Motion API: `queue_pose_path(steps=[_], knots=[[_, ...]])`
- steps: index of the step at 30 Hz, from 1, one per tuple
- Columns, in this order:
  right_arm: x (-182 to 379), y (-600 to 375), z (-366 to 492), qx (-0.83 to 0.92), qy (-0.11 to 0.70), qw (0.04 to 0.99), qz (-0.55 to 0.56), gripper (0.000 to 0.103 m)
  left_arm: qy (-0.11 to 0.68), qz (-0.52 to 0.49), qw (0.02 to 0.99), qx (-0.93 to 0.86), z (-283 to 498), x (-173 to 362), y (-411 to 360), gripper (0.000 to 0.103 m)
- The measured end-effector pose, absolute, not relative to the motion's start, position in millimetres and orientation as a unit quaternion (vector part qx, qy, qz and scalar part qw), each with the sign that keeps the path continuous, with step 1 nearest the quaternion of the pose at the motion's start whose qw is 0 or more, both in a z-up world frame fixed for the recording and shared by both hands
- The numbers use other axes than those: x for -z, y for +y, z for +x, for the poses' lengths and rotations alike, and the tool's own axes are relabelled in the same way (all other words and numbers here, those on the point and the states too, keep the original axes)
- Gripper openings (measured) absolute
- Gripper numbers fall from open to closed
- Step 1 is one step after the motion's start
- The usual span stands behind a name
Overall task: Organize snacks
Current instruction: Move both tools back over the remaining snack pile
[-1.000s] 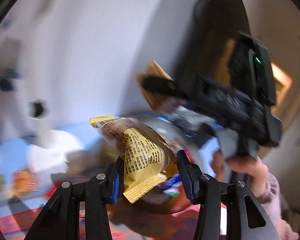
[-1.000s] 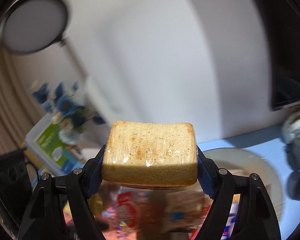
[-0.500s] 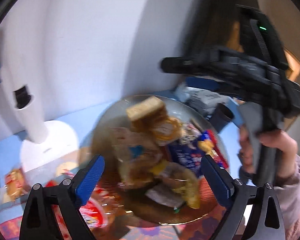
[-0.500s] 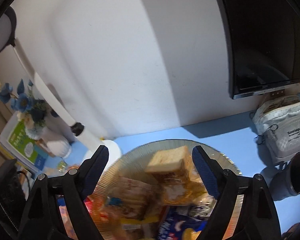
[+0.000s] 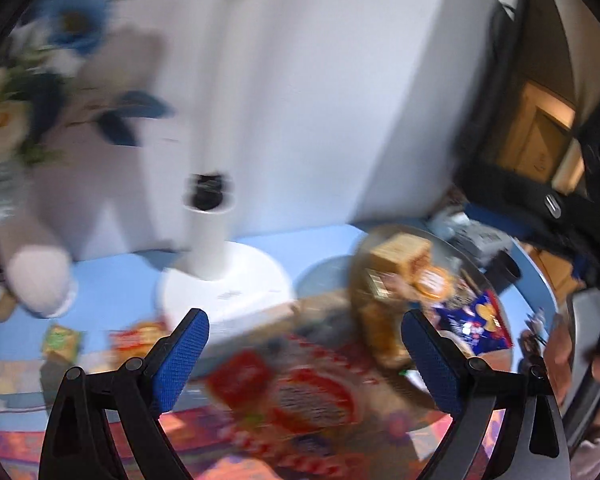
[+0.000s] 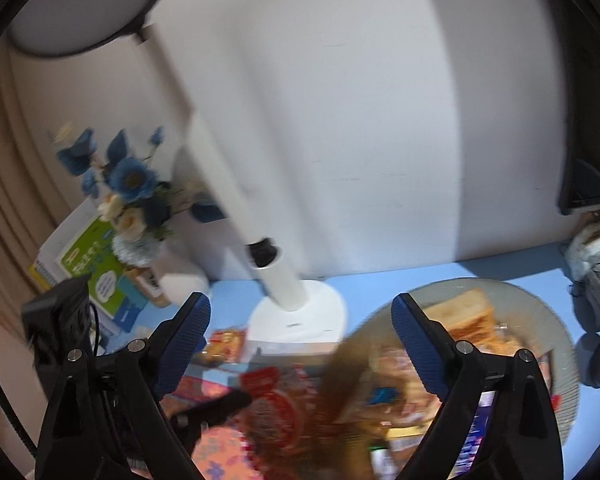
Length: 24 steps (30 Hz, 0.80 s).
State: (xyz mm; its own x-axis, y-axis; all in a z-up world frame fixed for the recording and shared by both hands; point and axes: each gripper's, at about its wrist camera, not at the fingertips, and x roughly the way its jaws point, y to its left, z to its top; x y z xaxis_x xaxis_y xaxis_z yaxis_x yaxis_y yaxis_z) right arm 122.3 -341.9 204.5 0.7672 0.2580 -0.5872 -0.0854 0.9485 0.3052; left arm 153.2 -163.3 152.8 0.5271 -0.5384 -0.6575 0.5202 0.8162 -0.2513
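Glass plate (image 6: 556,312) at right on the blue table (image 5: 112,276) already carries most of the snacks: we see a wrapped sandwich (image 6: 466,312) near its far edge, a blue packet (image 5: 476,322) and several blurred wrappers piled beside it. We judge the task well along, not finished. Still off the plate: a large red bag (image 5: 296,392) in front of the white lamp base (image 5: 224,288), a small red packet (image 6: 226,342) and a green one (image 5: 60,342) further left. Left gripper (image 5: 304,364) stands wide with nothing between its pads. Right gripper (image 6: 300,348) is opening, also with nothing between its pads. Next pick, we judge, is likely the red bag, nearest both grippers; motion blur leaves the smaller packets hard to identify
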Motion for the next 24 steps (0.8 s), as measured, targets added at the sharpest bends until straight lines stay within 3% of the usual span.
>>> queue_pose_path(steps=[14, 24], knots=[[-173, -247, 135, -0.138, 0.37, 0.913, 0.1, 0.103, 0.387, -0.044, 0.914, 0.114, 198, -129, 20, 0.096], [-96, -216, 102, -0.094, 0.41, 0.9, 0.113, 0.103, 0.438, -0.053, 0.894, 0.076, 230, -59, 45, 0.096]])
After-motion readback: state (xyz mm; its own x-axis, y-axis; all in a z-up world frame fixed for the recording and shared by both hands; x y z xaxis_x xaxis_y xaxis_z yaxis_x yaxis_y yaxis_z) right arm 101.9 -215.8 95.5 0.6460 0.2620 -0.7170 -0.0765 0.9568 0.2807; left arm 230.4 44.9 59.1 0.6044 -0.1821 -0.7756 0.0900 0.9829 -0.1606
